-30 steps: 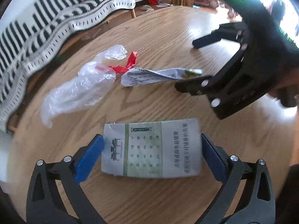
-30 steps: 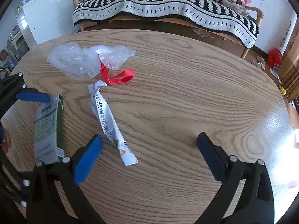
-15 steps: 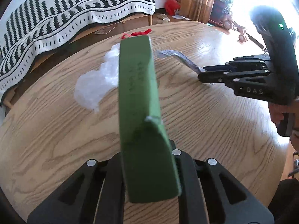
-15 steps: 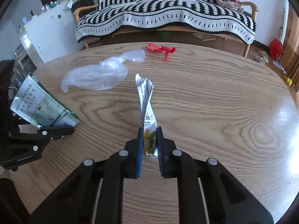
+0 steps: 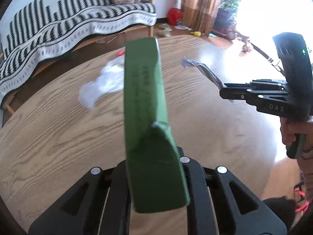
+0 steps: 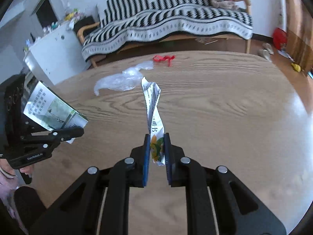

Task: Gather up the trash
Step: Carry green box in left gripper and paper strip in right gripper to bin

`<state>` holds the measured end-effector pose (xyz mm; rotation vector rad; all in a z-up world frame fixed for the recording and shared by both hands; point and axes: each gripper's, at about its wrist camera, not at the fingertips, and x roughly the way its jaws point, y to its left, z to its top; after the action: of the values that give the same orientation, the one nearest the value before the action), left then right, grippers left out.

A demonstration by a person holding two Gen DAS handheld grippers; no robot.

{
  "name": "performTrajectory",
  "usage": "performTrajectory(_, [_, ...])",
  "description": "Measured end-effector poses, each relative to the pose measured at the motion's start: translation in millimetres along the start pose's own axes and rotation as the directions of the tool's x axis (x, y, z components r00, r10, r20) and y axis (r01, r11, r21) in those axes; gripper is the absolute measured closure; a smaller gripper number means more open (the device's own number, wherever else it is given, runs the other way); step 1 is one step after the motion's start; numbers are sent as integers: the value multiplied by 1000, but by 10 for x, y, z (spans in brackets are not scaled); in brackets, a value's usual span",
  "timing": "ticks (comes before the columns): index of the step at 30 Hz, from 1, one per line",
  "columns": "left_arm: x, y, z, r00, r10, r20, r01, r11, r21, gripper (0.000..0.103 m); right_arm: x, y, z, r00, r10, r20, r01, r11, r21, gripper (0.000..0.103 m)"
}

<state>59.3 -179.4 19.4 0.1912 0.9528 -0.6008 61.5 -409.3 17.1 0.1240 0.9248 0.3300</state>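
My left gripper is shut on a flattened green carton and holds it edge-up above the round wooden table. The carton's printed face shows in the right wrist view. My right gripper is shut on a long white printed wrapper strip and holds it above the table; the strip also shows in the left wrist view. A clear plastic bag and a red ribbon lie on the far part of the table.
A sofa with a black-and-white striped blanket stands beyond the table. A white cabinet is at the far left. Curtains and a potted plant stand by the bright window.
Both grippers closed on their items and lifted them off the table: the left on the carton, the right on the wrapper strip. Both views have risen and pulled back.
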Motion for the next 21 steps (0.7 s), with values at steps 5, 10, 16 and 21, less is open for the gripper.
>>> performTrajectory(5, [-311,-911,27,993,-114,29,111,989,93,93,-943,-276,-496,994,-58,93,49,995,92,89])
performTrajectory(10, [-338,-2058,-159,971,-227,-72,237,954,183,93,-1930,-719,-1345,973,-181,145,142,959,247,89])
performTrajectory(16, [121,-3324,-815,889,-354,-291,411,897,165,93,-2378,-1197,-2631,963,-248,104,168,854,492,89])
performTrajectory(21, [646,-3683,-1373,862,-310,-400,400,902,163,93,-1797,-1509,-3707,986,-152,-67,157,726,670,89])
